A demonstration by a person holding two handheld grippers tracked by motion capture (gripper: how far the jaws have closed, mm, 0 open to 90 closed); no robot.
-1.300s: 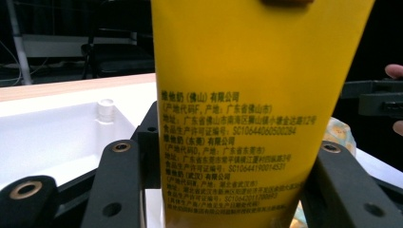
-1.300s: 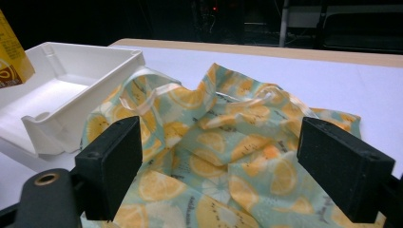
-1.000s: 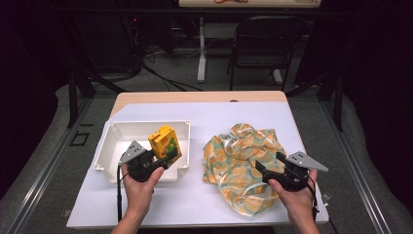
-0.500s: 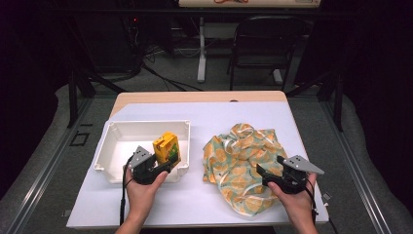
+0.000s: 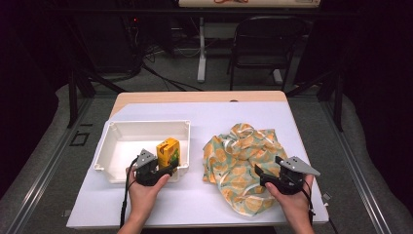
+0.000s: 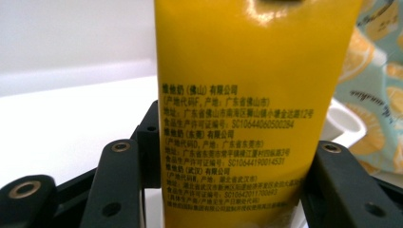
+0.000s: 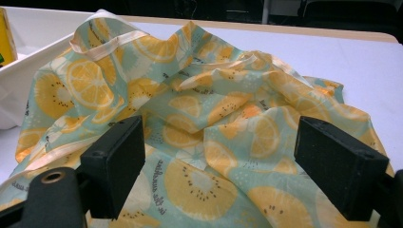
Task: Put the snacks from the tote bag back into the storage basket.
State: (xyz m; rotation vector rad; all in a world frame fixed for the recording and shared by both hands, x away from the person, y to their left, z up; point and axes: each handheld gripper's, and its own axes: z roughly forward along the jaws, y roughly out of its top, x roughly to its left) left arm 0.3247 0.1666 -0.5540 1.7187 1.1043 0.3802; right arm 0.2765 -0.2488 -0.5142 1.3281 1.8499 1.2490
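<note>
- Sinking since earlier, left gripper (image 5: 168, 169) is clamping one yellow carton (image 5: 168, 152) inside one white tray (image 5: 113, 146).
- Right gripper (image 7: 218, 166), jaws spread, is hovering over one cloth (image 5: 243, 165) right of the tray.

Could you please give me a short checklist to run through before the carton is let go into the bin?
1. Left gripper has the yellow carton between its fingers: ok.
2. Carton upright: ok.
3. Carton inside the white bin, near its front right corner: ok.
4. Carton bottom resting on the bin floor: cannot tell.
5. Right gripper open, nothing gripped, over the lemon-print cloth: ok.
6. Cloth clear of the bin: cannot tell; its edge lies close to the bin's right wall.
</note>
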